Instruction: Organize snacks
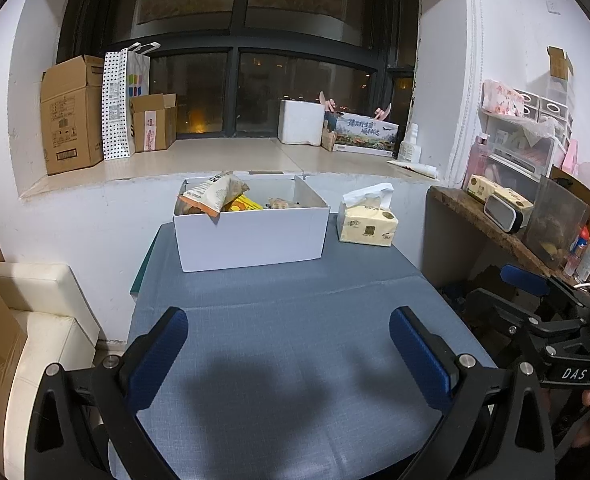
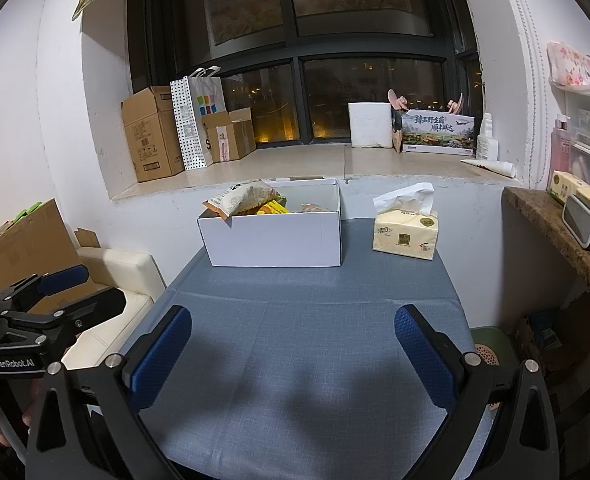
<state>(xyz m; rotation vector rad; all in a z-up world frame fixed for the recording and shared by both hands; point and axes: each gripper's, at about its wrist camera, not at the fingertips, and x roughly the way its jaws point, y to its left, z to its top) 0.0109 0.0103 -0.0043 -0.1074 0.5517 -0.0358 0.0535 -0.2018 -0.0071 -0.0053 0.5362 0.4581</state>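
Note:
A white open box point(image 1: 251, 236) stands at the far end of the blue-grey table point(image 1: 287, 320). It holds several snack packets; a beige and orange bag point(image 1: 215, 194) leans out over its left rim. The box also shows in the right wrist view point(image 2: 275, 240), with the bag point(image 2: 243, 198) at its left. My left gripper point(image 1: 289, 346) is open and empty above the near part of the table. My right gripper point(image 2: 293, 350) is open and empty too, well short of the box. The right gripper also shows at the right edge of the left wrist view point(image 1: 535, 296).
A yellow tissue pack point(image 1: 367, 222) sits on the table right of the box. A cream seat point(image 1: 43, 320) and cardboard stand to the left. A wooden shelf point(image 1: 491, 224) with clutter is on the right. Cardboard boxes point(image 1: 73, 116) stand on the windowsill behind.

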